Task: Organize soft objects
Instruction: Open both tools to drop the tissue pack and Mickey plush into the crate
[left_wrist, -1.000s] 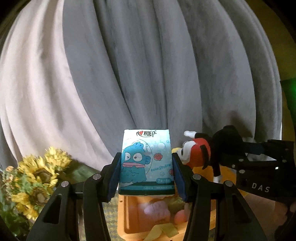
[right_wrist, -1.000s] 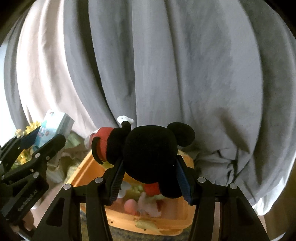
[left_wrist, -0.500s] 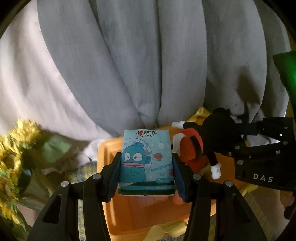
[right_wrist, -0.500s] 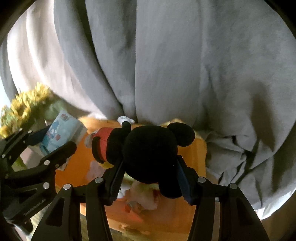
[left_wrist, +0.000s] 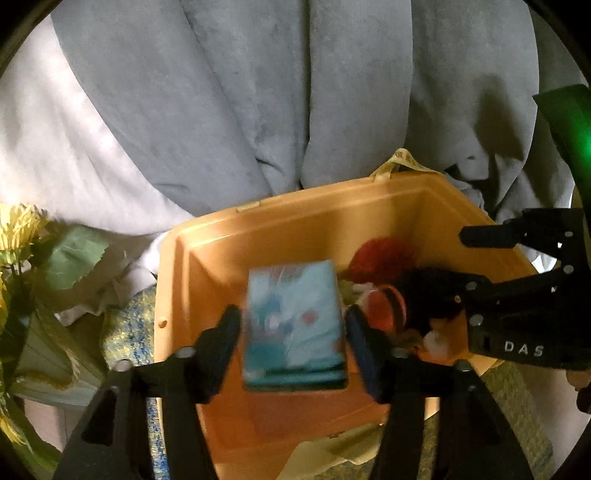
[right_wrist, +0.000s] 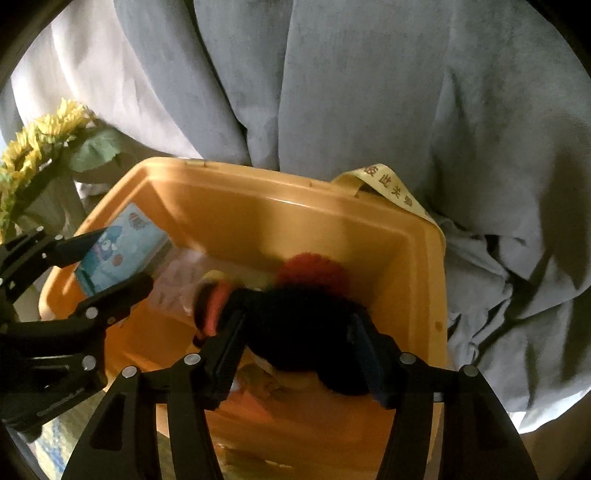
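Note:
My left gripper (left_wrist: 293, 325) is shut on a light blue tissue pack (left_wrist: 293, 325) with a cartoon fish, held low inside the orange plastic bin (left_wrist: 295, 206). My right gripper (right_wrist: 299, 332) is shut on a black and red mouse plush (right_wrist: 303, 325), also lowered into the bin (right_wrist: 258, 192). In the right wrist view the tissue pack (right_wrist: 122, 251) and left gripper (right_wrist: 110, 269) are at the bin's left side. In the left wrist view the plush (left_wrist: 402, 295) and right gripper (left_wrist: 480, 258) are at the right. Other soft items in the bin are mostly hidden.
Grey and white draped cloth (left_wrist: 258, 92) hangs behind the bin. Yellow sunflowers (right_wrist: 40, 136) with green leaves stand at the left. A yellow ribbon (right_wrist: 391, 188) hangs over the bin's far rim. A blue-green patterned mat (left_wrist: 129, 332) lies under the bin.
Both grippers have tilted down and dropped into the orange bin with their loads. The bin now fills the lower view; the sunflowers slid to the left edge.

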